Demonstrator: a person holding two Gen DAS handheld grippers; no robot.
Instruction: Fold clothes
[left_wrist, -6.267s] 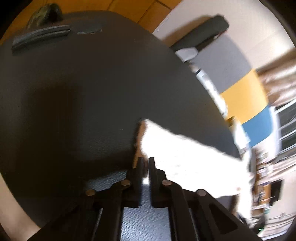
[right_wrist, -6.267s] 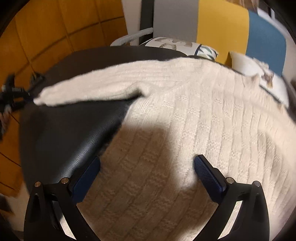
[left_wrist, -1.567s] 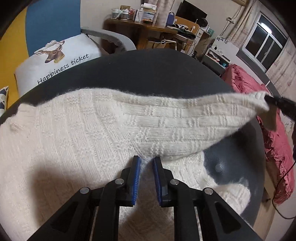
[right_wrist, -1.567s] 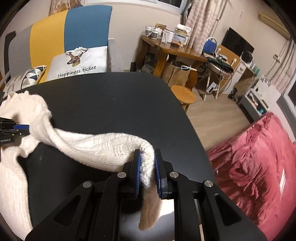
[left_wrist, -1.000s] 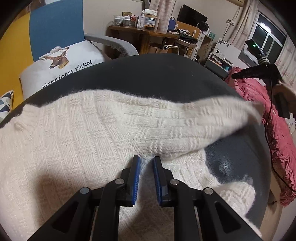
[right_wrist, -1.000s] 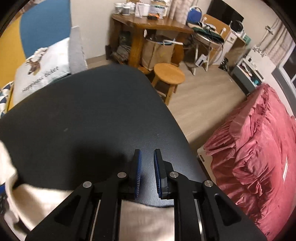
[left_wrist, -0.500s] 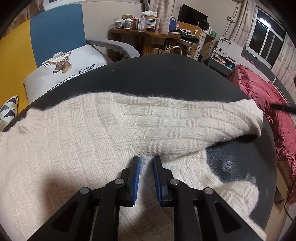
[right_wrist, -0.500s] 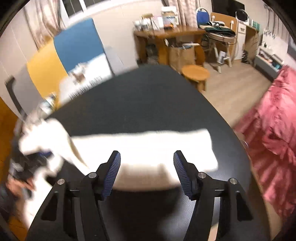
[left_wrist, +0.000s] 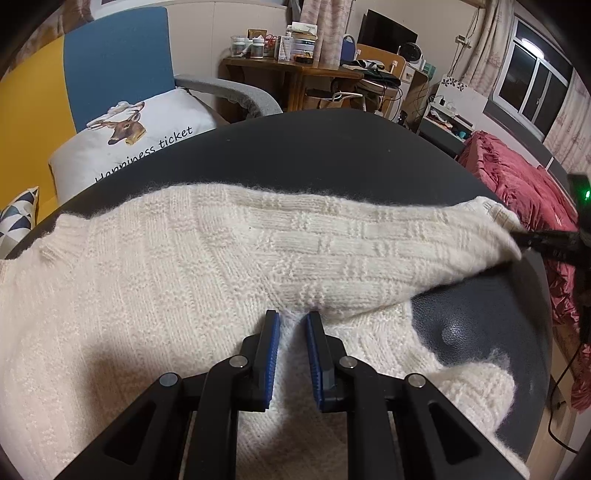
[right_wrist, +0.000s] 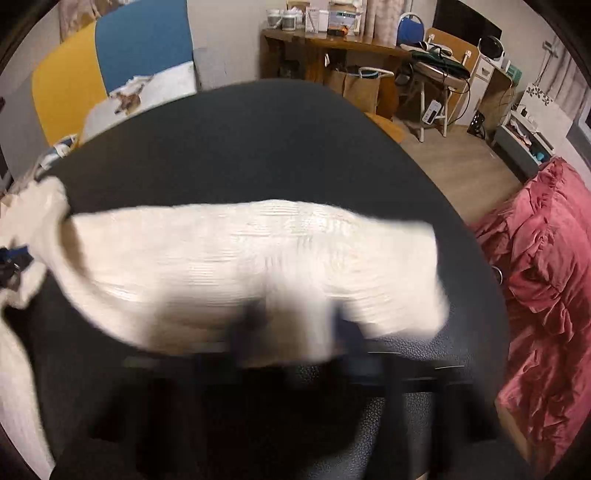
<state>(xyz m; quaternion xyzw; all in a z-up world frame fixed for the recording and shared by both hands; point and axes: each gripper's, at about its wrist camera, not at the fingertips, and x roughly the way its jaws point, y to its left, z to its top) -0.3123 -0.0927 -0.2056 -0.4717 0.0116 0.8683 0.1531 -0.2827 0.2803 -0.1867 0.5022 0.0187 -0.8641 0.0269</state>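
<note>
Cream sweater (left_wrist: 184, 280) sleeve (left_wrist: 369, 251) fold underway: left gripper (left_wrist: 291, 332) pinches the armpit, right gripper (right_wrist: 295, 325) clamps the blurred sleeve, which next needs carrying across the body.

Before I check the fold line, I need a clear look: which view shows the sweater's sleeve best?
The left wrist view: the sleeve lies sharp across the table, knit pattern and cuff visible. The right wrist view shows it motion-blurred, its lower edge partly hidden behind the smeared right gripper.
</note>
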